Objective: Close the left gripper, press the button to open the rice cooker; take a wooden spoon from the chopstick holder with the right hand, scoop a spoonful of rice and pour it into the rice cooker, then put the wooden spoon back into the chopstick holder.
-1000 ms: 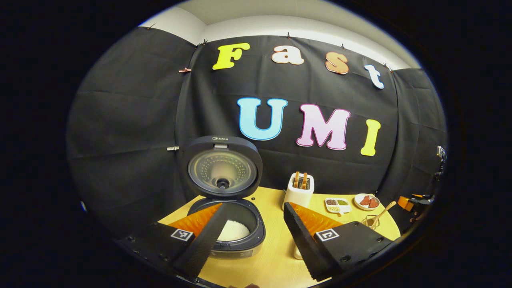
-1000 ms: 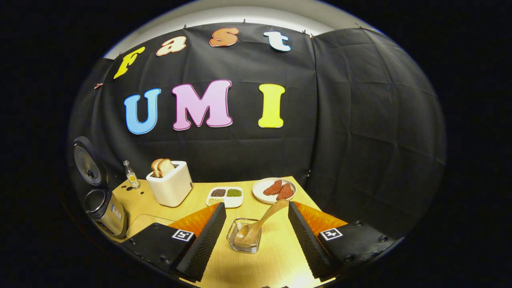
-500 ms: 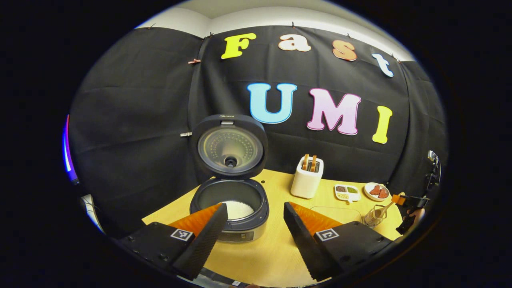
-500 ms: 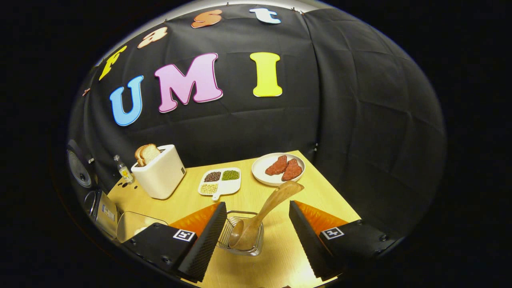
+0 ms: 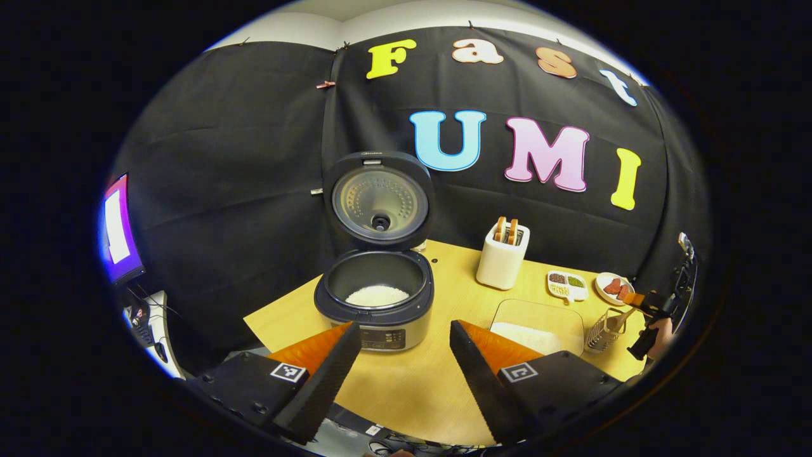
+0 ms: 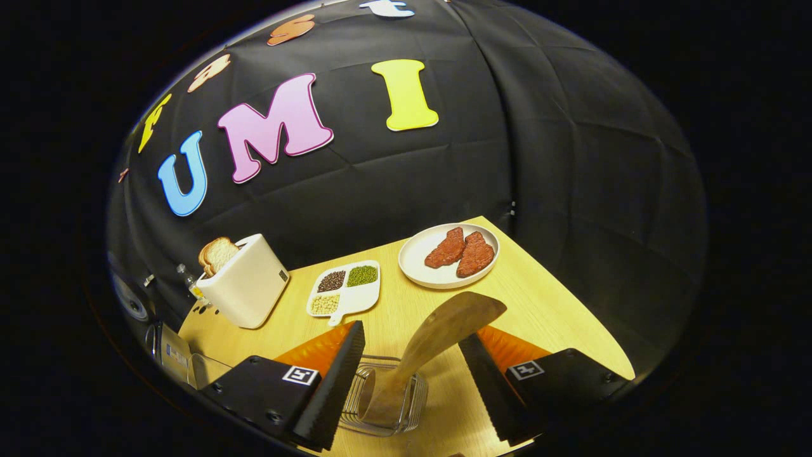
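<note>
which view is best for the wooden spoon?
Right gripper view: the wooden spoon stands large between the open right claw fingers, in the chopstick holder. The left gripper view shows it small and far off.

Left claw and right claw both gape

Centre of the left gripper view: the rice cooker is dark grey with a silvery front band, its raised lid lined in pale metal dotted with small holes, and white rice inside. The desk is light yellow wood grain. In the right gripper view, the wooden spoon is pale tan, the toaster cream with golden-brown bread. Middle of the frame, a white divided dish carries dark brown, green and pale yellow grains; a white plate bears reddish-brown pieces.
</note>
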